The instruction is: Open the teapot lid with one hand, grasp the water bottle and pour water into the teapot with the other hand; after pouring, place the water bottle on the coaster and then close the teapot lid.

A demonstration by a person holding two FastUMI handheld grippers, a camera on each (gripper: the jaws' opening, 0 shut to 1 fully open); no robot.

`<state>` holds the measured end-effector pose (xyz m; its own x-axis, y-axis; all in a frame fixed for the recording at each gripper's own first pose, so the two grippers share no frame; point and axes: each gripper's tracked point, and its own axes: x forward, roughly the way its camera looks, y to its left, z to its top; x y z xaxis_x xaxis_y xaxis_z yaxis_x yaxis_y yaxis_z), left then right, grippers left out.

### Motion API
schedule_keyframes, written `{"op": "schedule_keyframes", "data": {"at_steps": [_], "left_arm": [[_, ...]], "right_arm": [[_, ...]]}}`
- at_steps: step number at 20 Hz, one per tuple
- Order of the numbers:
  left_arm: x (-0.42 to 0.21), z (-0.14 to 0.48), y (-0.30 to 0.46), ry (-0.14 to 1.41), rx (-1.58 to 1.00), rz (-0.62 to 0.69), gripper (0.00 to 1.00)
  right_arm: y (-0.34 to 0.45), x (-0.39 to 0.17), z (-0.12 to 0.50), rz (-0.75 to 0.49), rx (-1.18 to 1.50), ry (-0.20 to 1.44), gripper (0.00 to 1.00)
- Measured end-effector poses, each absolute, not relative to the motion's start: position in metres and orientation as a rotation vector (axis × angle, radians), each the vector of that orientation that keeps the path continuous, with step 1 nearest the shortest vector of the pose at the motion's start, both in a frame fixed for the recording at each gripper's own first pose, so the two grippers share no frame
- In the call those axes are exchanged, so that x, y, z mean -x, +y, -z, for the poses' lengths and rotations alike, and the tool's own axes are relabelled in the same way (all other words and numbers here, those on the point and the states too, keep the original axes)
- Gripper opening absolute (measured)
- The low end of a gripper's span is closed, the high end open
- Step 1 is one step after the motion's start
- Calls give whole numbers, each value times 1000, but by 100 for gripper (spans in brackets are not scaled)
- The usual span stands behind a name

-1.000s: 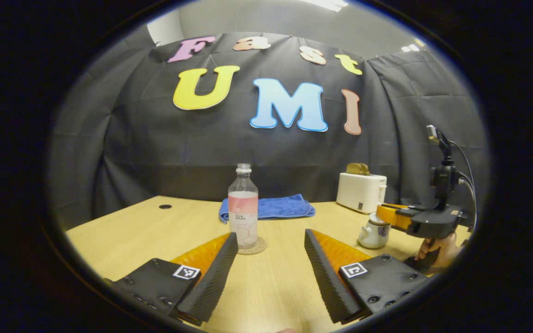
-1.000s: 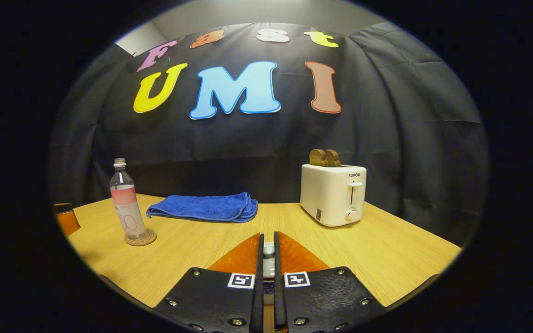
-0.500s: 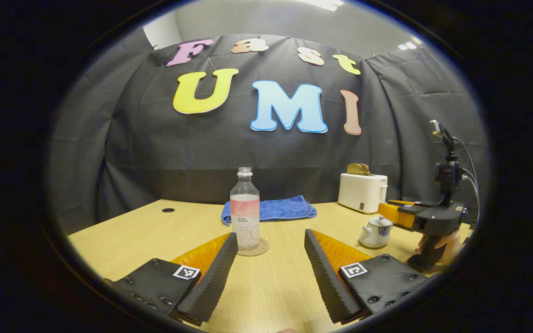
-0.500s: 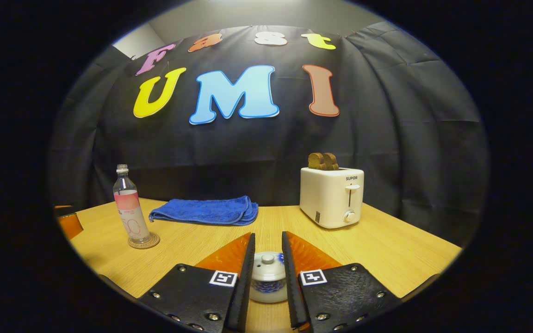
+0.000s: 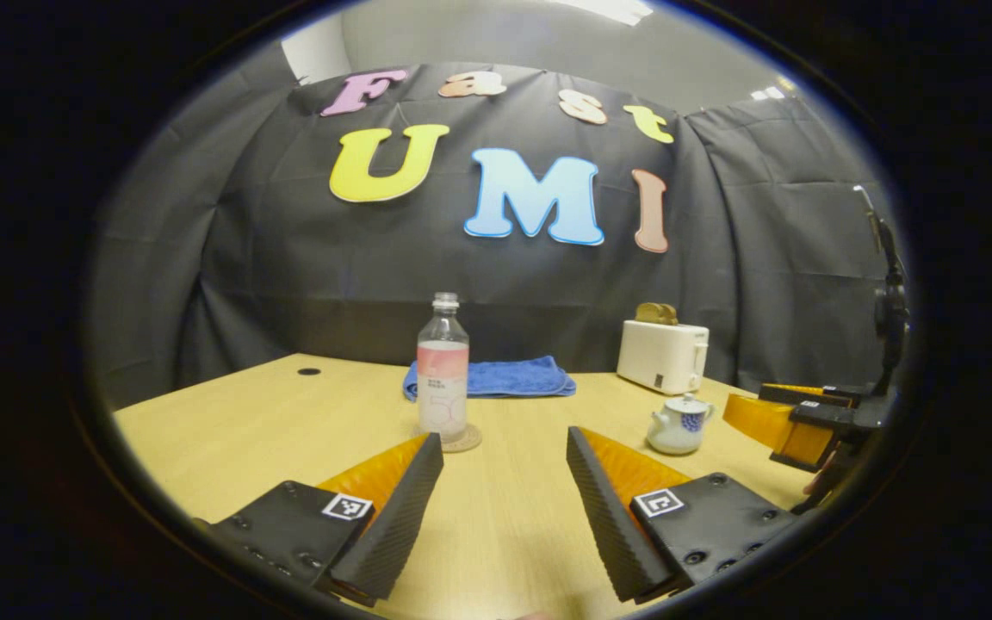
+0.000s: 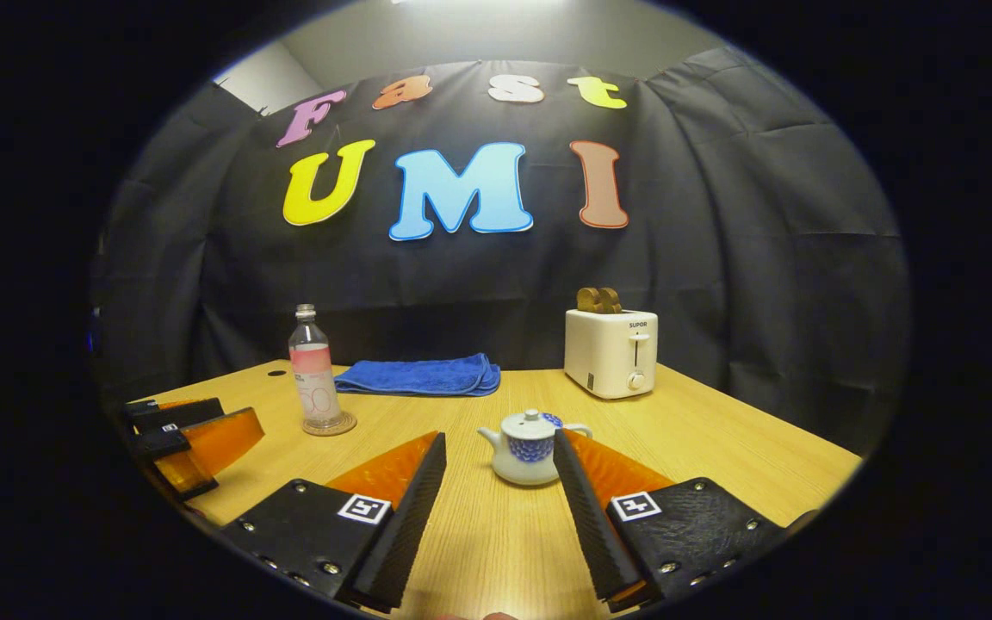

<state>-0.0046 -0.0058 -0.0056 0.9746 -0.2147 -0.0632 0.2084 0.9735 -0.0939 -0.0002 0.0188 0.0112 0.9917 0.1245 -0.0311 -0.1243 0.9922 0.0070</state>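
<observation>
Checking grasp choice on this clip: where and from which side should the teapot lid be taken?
Grip the small knob on top of the teapot lid, coming down from above with the right hand-held gripper, now open. The knob stands proud of the low, rounded lid, and spout and handle crowd the sides.

White two-slot plastic toaster [image 6: 610, 353]: brand word "SUPOR" printed on its front, top edge. Clear plastic water bottle with pink label [image 6: 313, 381]: large pale numeral "50" below the label band; the label's small print is illegible.
</observation>
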Motion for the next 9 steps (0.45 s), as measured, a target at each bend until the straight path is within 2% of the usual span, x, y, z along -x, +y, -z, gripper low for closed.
{"op": "schedule_keyframes", "data": {"at_steps": [2, 4, 9], "left_arm": [[14, -2, -11, 33, 79, 200, 100], [23, -7, -16, -3, 40, 171, 99], [30, -5, -37, -4, -8, 155, 100]], "right_arm": [[27, 10, -7, -135, -2, 23, 79], [33, 13, 6, -146, 0, 45, 84], [35, 19, 0, -137, 14, -2, 86]]}}
